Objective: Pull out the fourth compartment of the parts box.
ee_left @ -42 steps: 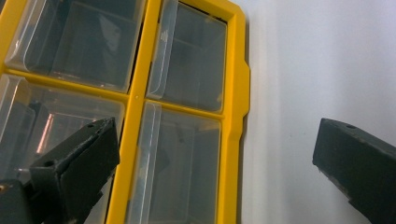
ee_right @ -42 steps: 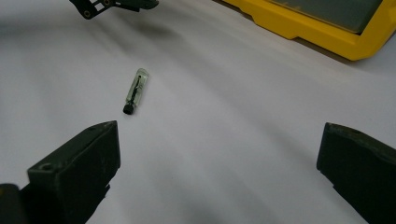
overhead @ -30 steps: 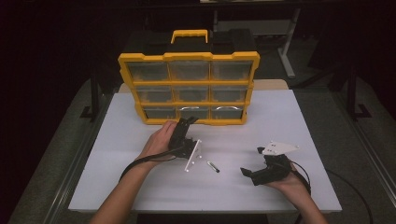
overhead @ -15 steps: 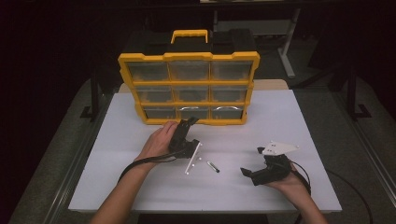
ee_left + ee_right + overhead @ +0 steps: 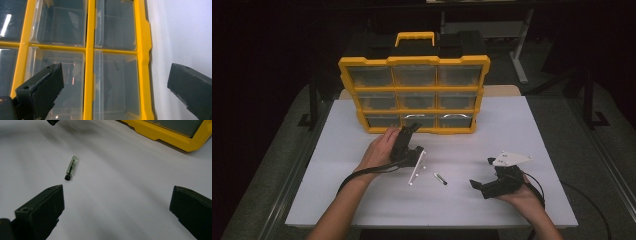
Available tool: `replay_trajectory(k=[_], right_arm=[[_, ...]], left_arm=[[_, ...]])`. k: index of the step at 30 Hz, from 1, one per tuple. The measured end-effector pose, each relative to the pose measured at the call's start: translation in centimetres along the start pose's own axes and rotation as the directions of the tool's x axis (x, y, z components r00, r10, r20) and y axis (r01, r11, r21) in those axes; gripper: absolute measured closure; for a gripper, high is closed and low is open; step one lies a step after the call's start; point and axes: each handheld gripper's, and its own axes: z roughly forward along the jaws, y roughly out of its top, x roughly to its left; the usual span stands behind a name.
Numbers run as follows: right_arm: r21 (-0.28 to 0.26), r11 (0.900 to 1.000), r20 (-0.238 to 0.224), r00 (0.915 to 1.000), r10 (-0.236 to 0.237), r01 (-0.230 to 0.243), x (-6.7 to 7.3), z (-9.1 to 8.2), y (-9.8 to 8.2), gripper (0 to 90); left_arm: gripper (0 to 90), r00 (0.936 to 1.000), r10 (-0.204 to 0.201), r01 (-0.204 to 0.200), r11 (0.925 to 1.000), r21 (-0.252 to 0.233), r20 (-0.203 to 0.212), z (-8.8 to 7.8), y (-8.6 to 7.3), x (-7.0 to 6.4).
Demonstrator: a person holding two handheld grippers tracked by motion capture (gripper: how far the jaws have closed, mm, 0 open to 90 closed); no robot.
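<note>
Two grippers, both with jaws spread wide, nothing held.
Left gripper sits at the bottom row of the yellow drawer organizer, which stands at the desk's far edge; its jaws frame a clear drawer. Right gripper rests near the desk's near right corner, aimed at the small clear vial, which lies flat mid-desk, well apart from both grippers.

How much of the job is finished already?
Not much looks done: the little tube lies loose on the white table. In hand now: the left gripper, jaws open, is up against the bottom drawers of the yellow organizer. Left: the open right gripper hasn't picked up the tube.
</note>
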Motion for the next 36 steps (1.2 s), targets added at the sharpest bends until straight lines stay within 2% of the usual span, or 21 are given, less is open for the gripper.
replay_trajectory(k=[29, 36], right_arm=[[-0.005, 1.000, 0.002, 1.0000, -0.003, 0.003, 0.1, 0.0, 0.1, 0.0], [-0.009, 1.000, 0.003, 1.0000, -0.004, 0.004, 0.1, -0.1, 0.1, 0.0]], left_arm=[[0.8, 0.9982, 0.001, 0.003, 0.9978, 0.067, -0.060, -1.2, -2.9, 1.8], [0.8, 0.9967, -0.015, 0.021, 0.9964, 0.082, -0.079, -1.4, -3.9, 2.4]])
